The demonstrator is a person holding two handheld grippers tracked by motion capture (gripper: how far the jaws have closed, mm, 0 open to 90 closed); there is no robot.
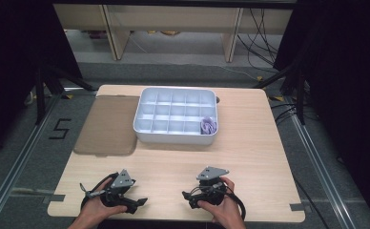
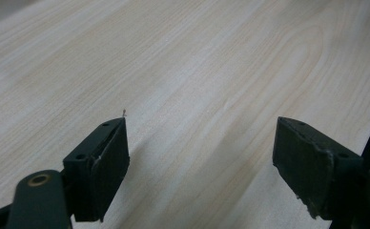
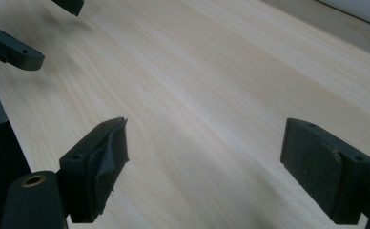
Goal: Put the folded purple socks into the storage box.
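High view shows both tools resting low at the near edge of the bench [image 1: 250, 152], each held in a hand: the left tool [image 1: 134, 202] near the left corner, the right tool [image 1: 191, 199] a little right of the middle. Neither holds anything. In the left gripper view its jaws stand wide apart over bare wood, and the right gripper view shows the same for the other tool, with worn tape on one pad [image 3: 107, 157]. This looks like a resting or starting pose, with no reach begun yet. The nearest thing to work on is the white divided tray [image 1: 175, 137], which sits well apart from both tools, toward the far middle of the bench. In its near right compartment lies a small crumpled purple item [image 1: 208, 126]; what it is cannot be told at this size. A flat brown lid [image 1: 107, 125] lies touching or just beside the tray's left side. The next move probably calls for a long forward reach, most easily by the right tool, lowering into that narrow compartment without catching the dividers.
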